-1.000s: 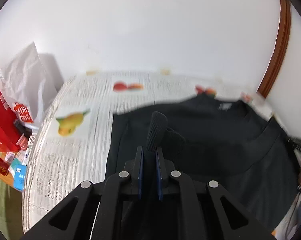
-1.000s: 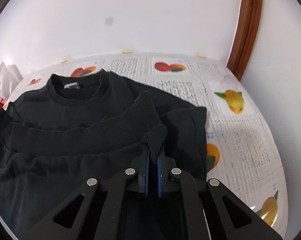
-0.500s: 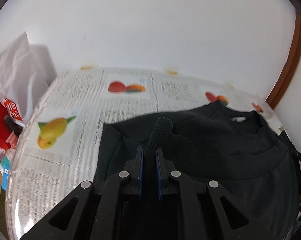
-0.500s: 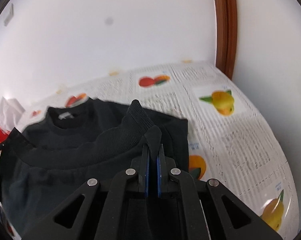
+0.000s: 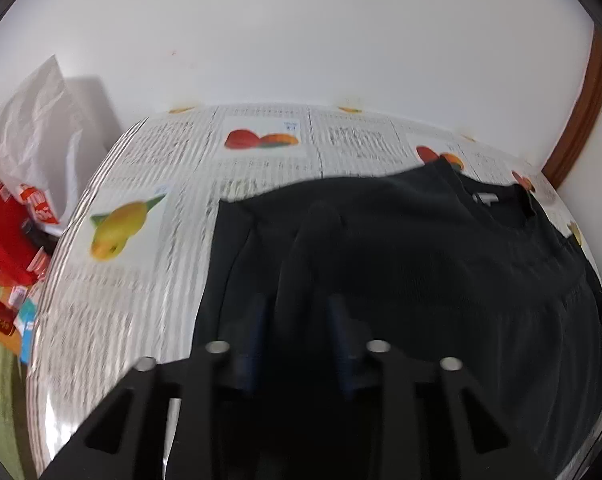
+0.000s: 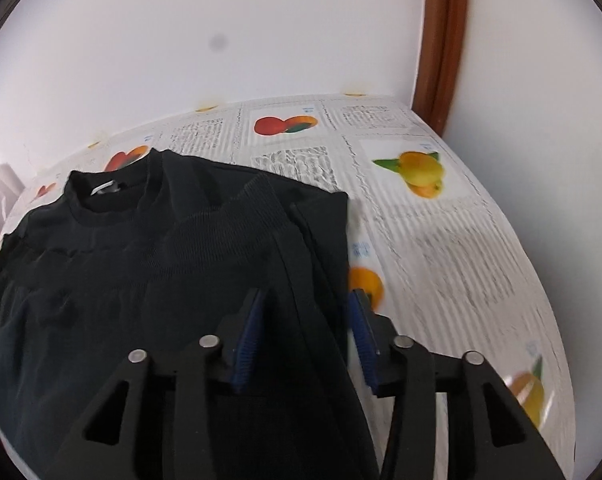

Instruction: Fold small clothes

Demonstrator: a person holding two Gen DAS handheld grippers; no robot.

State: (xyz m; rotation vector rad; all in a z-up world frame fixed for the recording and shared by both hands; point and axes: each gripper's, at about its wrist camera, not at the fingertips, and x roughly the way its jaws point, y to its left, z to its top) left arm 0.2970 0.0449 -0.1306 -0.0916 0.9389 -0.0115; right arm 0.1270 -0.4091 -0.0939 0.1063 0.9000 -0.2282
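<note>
black sweatshirt (image 6: 149,264) folded on table | left claw (image 5: 297,320), right claw (image 6: 305,320) opening, seemingly released

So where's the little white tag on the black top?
The white tag sits inside the black top's neck, upper left in the right wrist view, toward the wall.

Plain white wall (image 5: 301,32), brown wooden trim (image 6: 441,40) in the corner, table (image 6: 441,248) covered in fruit-print newspaper-style cloth.
</note>
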